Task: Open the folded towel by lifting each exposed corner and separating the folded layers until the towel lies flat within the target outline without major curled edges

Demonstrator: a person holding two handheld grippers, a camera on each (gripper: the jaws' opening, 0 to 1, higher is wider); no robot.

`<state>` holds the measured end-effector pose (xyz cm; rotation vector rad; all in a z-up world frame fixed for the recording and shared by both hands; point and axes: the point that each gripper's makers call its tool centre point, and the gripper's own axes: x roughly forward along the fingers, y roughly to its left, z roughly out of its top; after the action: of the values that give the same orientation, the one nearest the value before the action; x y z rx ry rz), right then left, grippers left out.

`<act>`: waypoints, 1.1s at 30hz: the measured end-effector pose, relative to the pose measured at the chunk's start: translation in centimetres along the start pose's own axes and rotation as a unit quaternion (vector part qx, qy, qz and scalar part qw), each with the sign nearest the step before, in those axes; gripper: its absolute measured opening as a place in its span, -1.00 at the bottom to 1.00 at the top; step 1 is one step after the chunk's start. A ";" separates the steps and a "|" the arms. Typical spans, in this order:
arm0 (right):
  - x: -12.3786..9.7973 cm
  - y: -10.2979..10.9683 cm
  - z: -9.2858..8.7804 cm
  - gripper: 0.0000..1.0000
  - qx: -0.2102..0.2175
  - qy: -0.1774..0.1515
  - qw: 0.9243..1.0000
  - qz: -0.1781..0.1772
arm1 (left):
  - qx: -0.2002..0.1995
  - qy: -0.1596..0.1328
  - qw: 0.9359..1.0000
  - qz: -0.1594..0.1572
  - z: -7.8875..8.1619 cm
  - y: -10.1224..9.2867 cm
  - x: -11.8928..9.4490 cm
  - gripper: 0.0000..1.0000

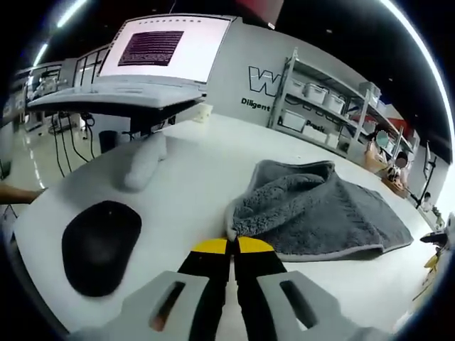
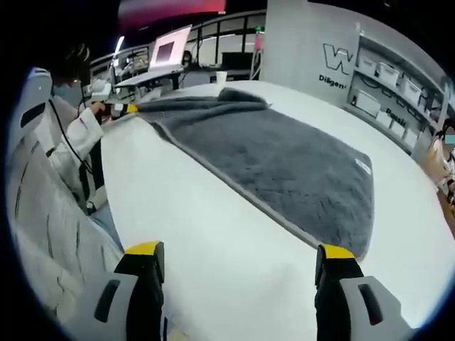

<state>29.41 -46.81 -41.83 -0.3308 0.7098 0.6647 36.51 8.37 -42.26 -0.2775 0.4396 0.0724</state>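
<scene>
A grey fluffy towel [image 1: 320, 209] lies on the white table [image 1: 192, 163], with its near part bunched and folded over. In the left gripper view my left gripper [image 1: 231, 246] is shut, its yellow tips pinching the towel's nearest corner. In the right gripper view the towel [image 2: 284, 163] stretches away mostly flat, with a raised fold at its far end. There the left gripper [image 2: 121, 108] holds the far corner. My right gripper [image 2: 240, 252] hangs open above bare table [image 2: 213, 234], just short of the towel's near corner, with nothing between its jaws.
A black mouse pad [image 1: 99, 245] lies to the left of the towel, with a white padded object [image 1: 142, 160] beyond it. An open laptop [image 1: 156, 64] stands on a raised stand. Shelves with bins [image 1: 320, 99] line the back wall. A person's white sleeve [image 2: 75, 135] is at the table's edge.
</scene>
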 end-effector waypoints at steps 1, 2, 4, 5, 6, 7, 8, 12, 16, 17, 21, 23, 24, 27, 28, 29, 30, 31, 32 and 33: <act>0.0 0.0 0.0 0.72 0.000 0.000 1.000 0.000 | 0.000 0.000 1.000 0.000 0.0 0.0 0.0 -0.98; 0.0 0.0 -0.1 0.72 0.001 0.001 1.000 0.000 | -0.001 0.001 1.000 0.001 -0.1 0.0 0.0 -0.98; 0.0 0.0 -0.2 0.72 0.002 0.002 1.000 0.000 | -0.001 0.001 1.000 0.002 -0.1 0.1 -0.1 -0.98; 0.0 0.0 -0.2 0.72 0.002 0.002 1.000 0.000 | -0.001 0.001 1.000 0.003 -0.1 0.1 -0.1 -0.98; 0.0 0.0 -0.2 0.72 0.003 0.001 1.000 0.000 | -0.001 0.001 1.000 0.003 0.0 0.2 -0.1 -0.98; 0.0 0.0 -0.3 0.72 0.004 0.000 1.000 0.000 | -0.001 0.001 1.000 0.004 0.0 0.2 -0.1 -0.98; 0.0 0.0 -0.3 0.72 0.005 -0.001 1.000 0.000 | 0.000 0.003 1.000 0.005 0.0 0.3 -0.1 -0.98; 0.1 0.1 -0.6 0.71 0.009 0.001 1.000 0.001 | 0.001 0.002 1.000 0.007 0.0 0.5 -0.2 -0.98; 0.1 0.2 -0.7 0.71 0.009 0.002 1.000 0.003 | 0.000 0.003 1.000 0.011 -0.1 0.6 -0.3 -0.98; 0.1 0.1 -0.6 0.71 0.011 0.001 1.000 0.003 | 0.000 0.003 1.000 0.012 -0.2 0.6 -0.4 -0.98; 0.2 0.1 -0.6 0.71 0.012 0.001 1.000 0.002 | -0.001 0.004 1.000 0.014 -0.3 0.7 -0.5 -0.98; 0.3 0.1 -0.5 0.71 0.012 0.001 1.000 0.003 | -0.001 0.004 1.000 0.016 -0.3 0.8 -0.6 -0.98; 0.3 0.1 -0.5 0.71 0.011 0.001 1.000 0.004 | -0.002 0.003 1.000 0.017 -0.2 0.9 -0.6 -0.98; 0.3 0.2 -0.6 0.71 0.011 0.001 1.000 0.004 | -0.002 0.003 1.000 0.019 -0.3 1.0 -0.7 -0.98; 0.4 0.1 -0.6 0.71 0.011 0.001 1.000 0.004 | -0.002 0.004 1.000 0.020 -0.3 1.0 -0.8 -0.98; 0.3 0.1 -0.6 0.71 0.012 0.001 1.000 0.004 | -0.002 0.004 1.000 0.020 -0.3 1.0 -0.8 -0.98; 0.3 0.1 -0.6 0.71 0.013 0.000 1.000 0.003 | -0.003 0.004 1.000 0.021 -0.3 1.1 -0.8 -0.98; 0.3 0.1 -0.6 0.71 0.013 0.000 1.000 0.003 | -0.003 0.005 1.000 0.022 -0.4 1.1 -0.8 -0.98; 0.3 0.1 -0.7 0.71 0.014 0.001 1.000 0.002 | -0.003 0.005 1.000 0.022 -0.4 1.1 -0.8 -0.98; 0.3 0.1 -0.7 0.71 0.014 0.001 1.000 0.002 | -0.003 0.006 1.000 0.022 -0.4 1.1 -0.8 -0.98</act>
<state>29.19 -46.96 -42.56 -0.3047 0.7219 0.6585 35.51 9.34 -42.59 -0.2745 0.4565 0.1150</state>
